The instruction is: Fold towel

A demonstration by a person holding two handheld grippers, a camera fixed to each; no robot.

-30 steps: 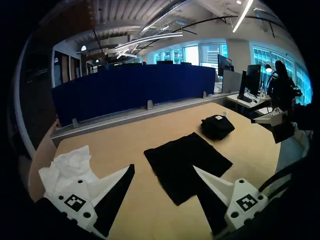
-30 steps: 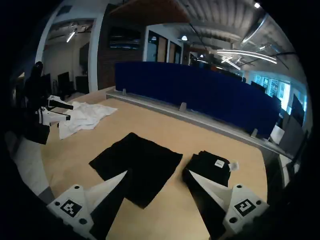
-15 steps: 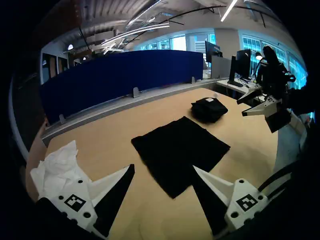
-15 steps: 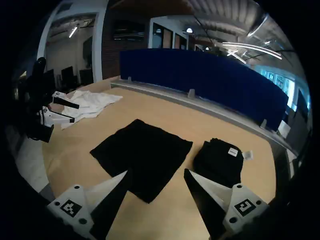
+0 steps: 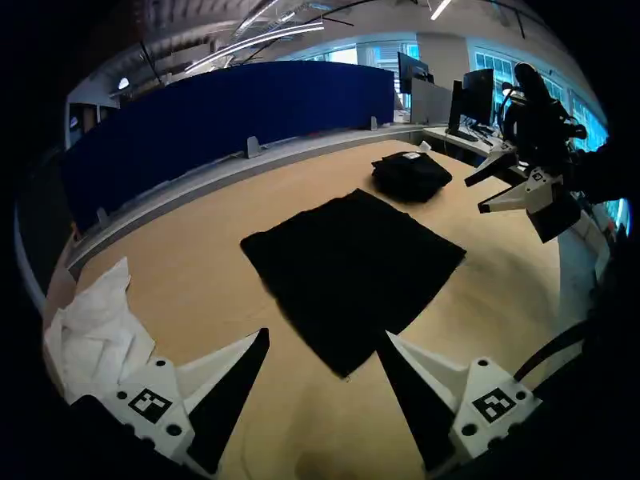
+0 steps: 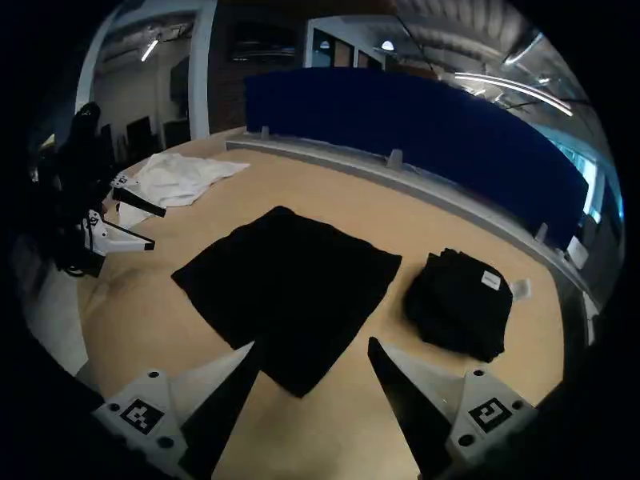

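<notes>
left gripper view: the left claw hangs low over the bench, its two white fingers spread wide and holding nothing. the black towel lies flat and spread open in the middle of the bench, one corner pointing between the fingers. that looks like the corner to pinch first, so i judge the fold has not begun. across the towel the right claw hovers above the bench edge, its fingers parted too. a folded black stack sits just beyond the towel's far corner, probably set aside as finished work. a crumpled white cloth lies near the left edge, likely waiting its turn. a blue partition runs along the far side.

right gripper view: the right claw is wide and empty, with the towel's near corner lying between its fingers, not touched. the left claw hovers off the towel's left side, apart from the cloth. the two claws flank the towel, which suits lifting two corners together.

count: one spread towel, one folded stack (pieces inside cannot be told), one white cloth, two claws.
</notes>
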